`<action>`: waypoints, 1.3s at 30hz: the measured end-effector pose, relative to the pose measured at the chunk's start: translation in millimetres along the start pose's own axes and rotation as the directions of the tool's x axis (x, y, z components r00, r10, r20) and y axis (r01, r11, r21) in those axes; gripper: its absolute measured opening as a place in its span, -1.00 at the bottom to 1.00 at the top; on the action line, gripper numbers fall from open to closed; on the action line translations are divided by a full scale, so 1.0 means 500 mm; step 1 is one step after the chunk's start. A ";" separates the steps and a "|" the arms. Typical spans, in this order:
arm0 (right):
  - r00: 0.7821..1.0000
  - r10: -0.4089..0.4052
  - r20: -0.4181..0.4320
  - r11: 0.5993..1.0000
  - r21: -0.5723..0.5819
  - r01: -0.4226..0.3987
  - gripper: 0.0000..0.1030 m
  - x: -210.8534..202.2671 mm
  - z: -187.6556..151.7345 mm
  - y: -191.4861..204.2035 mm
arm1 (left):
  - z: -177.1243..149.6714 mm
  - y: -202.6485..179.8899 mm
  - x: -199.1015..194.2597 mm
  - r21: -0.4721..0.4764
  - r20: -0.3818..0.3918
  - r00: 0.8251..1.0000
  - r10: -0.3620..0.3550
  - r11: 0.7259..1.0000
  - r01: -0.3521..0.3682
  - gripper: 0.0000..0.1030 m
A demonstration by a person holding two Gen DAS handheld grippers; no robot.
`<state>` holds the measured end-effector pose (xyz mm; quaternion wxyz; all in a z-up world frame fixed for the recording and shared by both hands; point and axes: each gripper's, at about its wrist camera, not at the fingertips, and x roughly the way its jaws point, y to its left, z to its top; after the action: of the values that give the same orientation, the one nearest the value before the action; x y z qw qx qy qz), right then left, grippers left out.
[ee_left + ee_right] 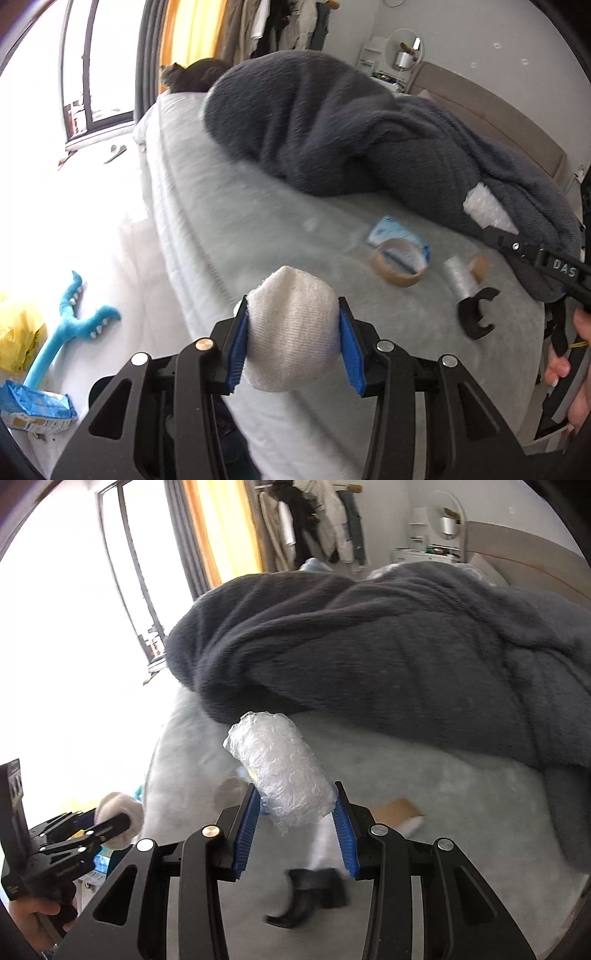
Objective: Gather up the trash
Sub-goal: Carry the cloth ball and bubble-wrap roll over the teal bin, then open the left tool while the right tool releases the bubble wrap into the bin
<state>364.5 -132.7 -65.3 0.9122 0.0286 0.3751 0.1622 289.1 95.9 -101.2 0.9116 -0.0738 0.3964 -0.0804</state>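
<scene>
The only readable writing is "DAS", in white letters on the black arm of the right gripper, which enters the left wrist view at three o'clock. The left gripper is partly closed, its blue pads pinching a white wad of cloth or tissue. The right gripper, also partly closed, grips a crumpled roll of bubble wrap that sticks out toward eleven o'clock. Both hover above a pale bed with a dark grey blanket heaped at twelve o'clock. On the bed lie a tape ring, a blue wrapper, a silvery spool and a black clip, blurred, possibly plastic.
</scene>
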 end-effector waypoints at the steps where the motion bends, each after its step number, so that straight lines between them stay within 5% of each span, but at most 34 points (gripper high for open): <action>1: 1.000 0.007 0.000 1.000 -0.005 -0.007 -0.22 0.002 0.001 0.012 | -0.002 0.009 0.000 -0.006 -0.007 1.000 0.004 1.000 -0.004 -0.09; 14: 0.991 0.129 -0.030 0.985 -0.110 -0.132 -0.22 0.048 0.009 0.200 | -0.046 0.151 0.003 -0.089 -0.147 0.987 0.068 0.993 -0.081 -0.09; 29: 0.965 0.205 -0.164 0.935 -0.259 -0.242 -0.22 0.121 -0.052 0.410 | -0.139 0.276 0.018 -0.134 -0.341 0.937 0.076 0.983 -0.129 -0.09; 39: 0.943 0.199 -0.267 0.913 -0.300 -0.277 -0.22 0.174 -0.089 0.470 | -0.189 0.340 0.017 -0.167 -0.420 0.905 0.062 0.975 -0.144 -0.08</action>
<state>327.0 113.9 -115.1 0.8273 -0.0995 0.4390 0.3360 240.2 253.5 -204.5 0.7988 -0.1225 0.5890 -0.0069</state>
